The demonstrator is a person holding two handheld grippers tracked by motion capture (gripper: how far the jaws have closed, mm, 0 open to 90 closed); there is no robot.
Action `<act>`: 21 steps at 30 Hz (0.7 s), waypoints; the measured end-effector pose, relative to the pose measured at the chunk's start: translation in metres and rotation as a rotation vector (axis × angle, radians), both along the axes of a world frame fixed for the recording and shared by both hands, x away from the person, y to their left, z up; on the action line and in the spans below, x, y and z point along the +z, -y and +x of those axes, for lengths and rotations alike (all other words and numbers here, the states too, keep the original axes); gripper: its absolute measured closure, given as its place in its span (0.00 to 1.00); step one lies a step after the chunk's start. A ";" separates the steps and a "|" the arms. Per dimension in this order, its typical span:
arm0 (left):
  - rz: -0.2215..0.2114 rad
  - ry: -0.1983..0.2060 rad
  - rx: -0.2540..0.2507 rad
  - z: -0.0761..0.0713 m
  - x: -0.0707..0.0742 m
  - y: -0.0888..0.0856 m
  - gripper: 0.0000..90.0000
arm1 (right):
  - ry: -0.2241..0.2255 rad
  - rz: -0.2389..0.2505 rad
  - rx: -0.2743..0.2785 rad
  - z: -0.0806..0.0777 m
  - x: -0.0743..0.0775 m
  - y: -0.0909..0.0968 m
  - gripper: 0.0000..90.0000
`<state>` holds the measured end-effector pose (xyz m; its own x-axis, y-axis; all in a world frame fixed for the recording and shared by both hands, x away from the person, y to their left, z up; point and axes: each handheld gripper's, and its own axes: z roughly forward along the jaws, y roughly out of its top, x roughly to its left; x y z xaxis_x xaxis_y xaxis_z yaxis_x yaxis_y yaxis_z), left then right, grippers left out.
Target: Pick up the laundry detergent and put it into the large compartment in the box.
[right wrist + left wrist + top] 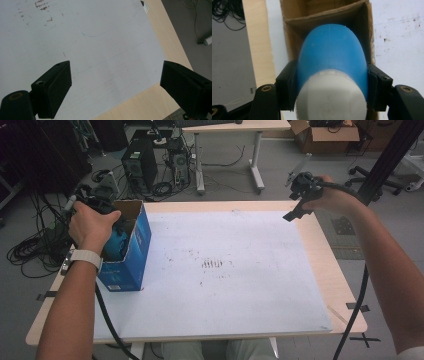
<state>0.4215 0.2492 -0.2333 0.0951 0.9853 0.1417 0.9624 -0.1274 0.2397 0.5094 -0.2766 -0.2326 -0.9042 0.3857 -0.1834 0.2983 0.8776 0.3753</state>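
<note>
The left gripper (329, 100) is clenched on a blue cup (331, 60), its two black jaws pressing the cup's sides near the white end that faces the camera, so the cup lies lengthwise between them with its rounded blue end pointing ahead into the open top of a cardboard box (294, 15). In the high view the left hand (92, 225) holds the gripper over that blue box (131, 255), which stands upright near the left edge of the table (330, 270), on the white sheet (235, 285) that covers most of the top; the cup (116, 245) shows as a blue patch already partly below the box's rim. Gripping it by the sides this way probably keeps the cup in line with the narrow opening, so that it can slide down between the brown inner walls without catching. The job in hand looks like packing the cup into the box, and it seems well under way but not finished, since the jaws have not let go. The right gripper (300, 195) hangs above the far right corner of the table, jaws spread wide with nothing between them, most likely kept clear of the work
</note>
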 end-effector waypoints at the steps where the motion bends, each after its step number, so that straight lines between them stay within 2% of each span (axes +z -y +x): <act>1: 0.000 0.000 -0.001 0.000 -0.002 0.000 0.42 | 0.001 -0.002 -0.004 0.000 0.000 0.000 0.11; 5: 0.004 -0.005 -0.009 0.000 -0.014 -0.001 0.42 | 0.000 0.001 -0.001 0.000 0.000 -0.001 0.11; 21: 0.004 -0.037 -0.018 0.002 -0.035 0.000 0.42 | -0.001 -0.005 0.000 -0.001 -0.001 -0.002 0.11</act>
